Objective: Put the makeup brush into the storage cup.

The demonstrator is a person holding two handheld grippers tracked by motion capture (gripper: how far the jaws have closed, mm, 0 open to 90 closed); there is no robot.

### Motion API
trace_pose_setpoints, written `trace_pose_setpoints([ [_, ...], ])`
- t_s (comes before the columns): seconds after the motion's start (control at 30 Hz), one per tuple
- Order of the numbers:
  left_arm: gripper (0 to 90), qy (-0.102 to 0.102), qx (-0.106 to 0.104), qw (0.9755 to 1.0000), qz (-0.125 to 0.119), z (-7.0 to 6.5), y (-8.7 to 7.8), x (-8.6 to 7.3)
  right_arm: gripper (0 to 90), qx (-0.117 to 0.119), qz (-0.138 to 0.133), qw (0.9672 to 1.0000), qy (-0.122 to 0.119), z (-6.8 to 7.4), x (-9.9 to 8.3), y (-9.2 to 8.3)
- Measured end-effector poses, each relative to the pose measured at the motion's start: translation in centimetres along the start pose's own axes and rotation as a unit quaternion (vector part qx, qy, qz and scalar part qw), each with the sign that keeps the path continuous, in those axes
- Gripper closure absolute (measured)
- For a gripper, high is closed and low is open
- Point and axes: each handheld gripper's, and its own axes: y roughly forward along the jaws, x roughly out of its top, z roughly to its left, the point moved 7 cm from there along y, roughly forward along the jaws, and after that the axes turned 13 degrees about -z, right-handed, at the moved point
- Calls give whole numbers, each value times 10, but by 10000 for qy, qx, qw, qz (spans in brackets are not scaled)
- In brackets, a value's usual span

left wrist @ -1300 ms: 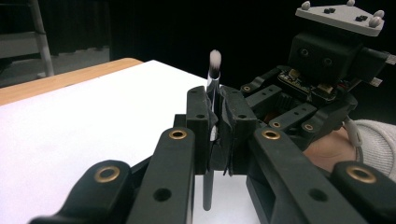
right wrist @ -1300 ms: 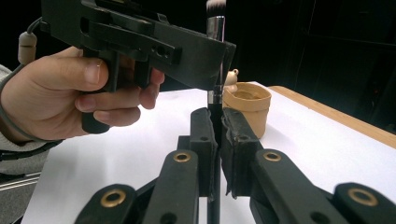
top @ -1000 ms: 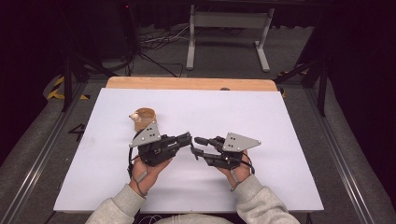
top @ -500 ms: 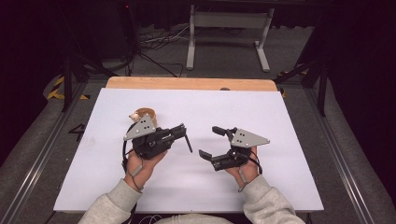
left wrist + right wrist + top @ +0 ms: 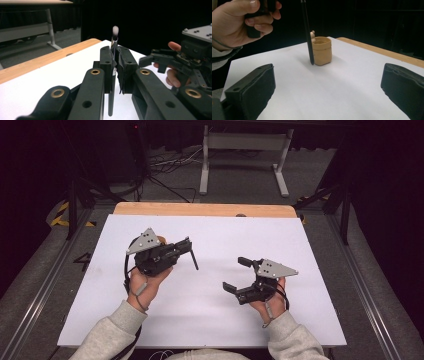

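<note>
Clamping a slim black makeup brush point(image 5: 112, 82) between its two jaws, the left gripper point(image 5: 184, 248) is hanging above the left half of the white table sheet point(image 5: 210, 320), held in the person's left hand point(image 5: 146, 279). In the left gripper view the jaws are pressing close together on the brush's handle, with the pale bristle tip point(image 5: 115, 30) standing up past them and the dark handle end hanging below. From the high view the brush point(image 5: 193, 260) is slanting down out of the jaws toward the sheet, on the side facing the other gripper. The right gripper point(image 5: 239, 274), held in the right hand point(image 5: 267, 297), is sitting well apart from the left one, over the right half of the sheet, with its jaws spread wide and nothing between them; in its own view the two black pads point(image 5: 252, 87) are standing far apart at either edge. Beyond those jaws, that view is showing the brush handle point(image 5: 307, 35) hanging down just in front of a small tan cup point(image 5: 322, 50) that is standing upright on the sheet, with a small pale figure point(image 5: 312, 35) peeking out behind its rim. Whether the brush's lower end is touching the sheet cannot be told. The table's wooden edge point(image 5: 205, 209) is lying beyond both grippers.
</note>
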Motion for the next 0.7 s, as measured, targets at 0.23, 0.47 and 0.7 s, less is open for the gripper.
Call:
trace_pose_setpoints([
  [0.23, 835, 33, 234, 9997, -20, 16, -1, 6, 0, -135, 29, 9999, -83, -6, -1, -7],
  [0.47, 835, 89, 677, 9977, -58, 33, -3, 11, 0, -245, 75, 9996, -121, -11, -3, -15],
  [0.7, 835, 37, 1113, 9937, -125, 48, -8, 14, 0, -278, 93, 9995, -154, -13, -3, -18],
])
